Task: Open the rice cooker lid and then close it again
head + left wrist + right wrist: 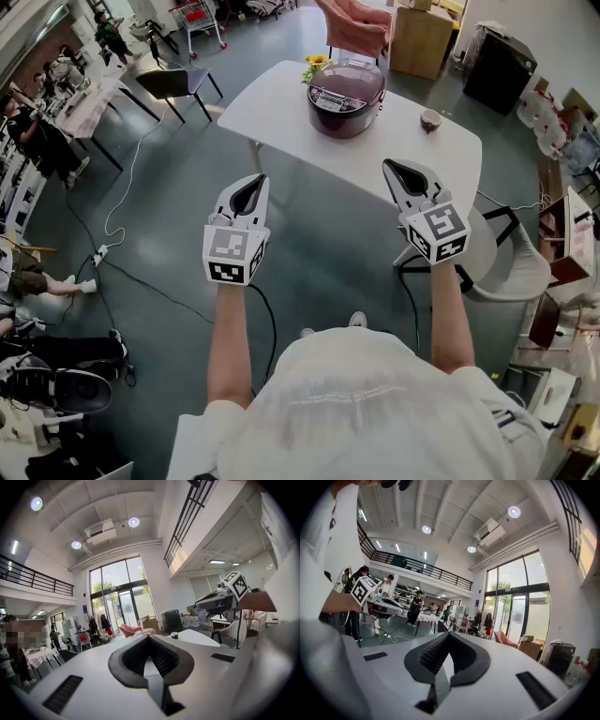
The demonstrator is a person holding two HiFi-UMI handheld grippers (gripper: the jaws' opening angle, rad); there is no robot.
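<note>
Sitting on the white table (272, 103), the rice cooker (346, 97) has its lid down; the print on its front panel is too small to read. Yellow flowers (317, 64) stand just beside it, a small cup (430, 119) near. The left gripper (251, 180) and right gripper (392, 167) hover well apart from the cooker, jaws pressed together on nothing, with only air between them and it
</note>
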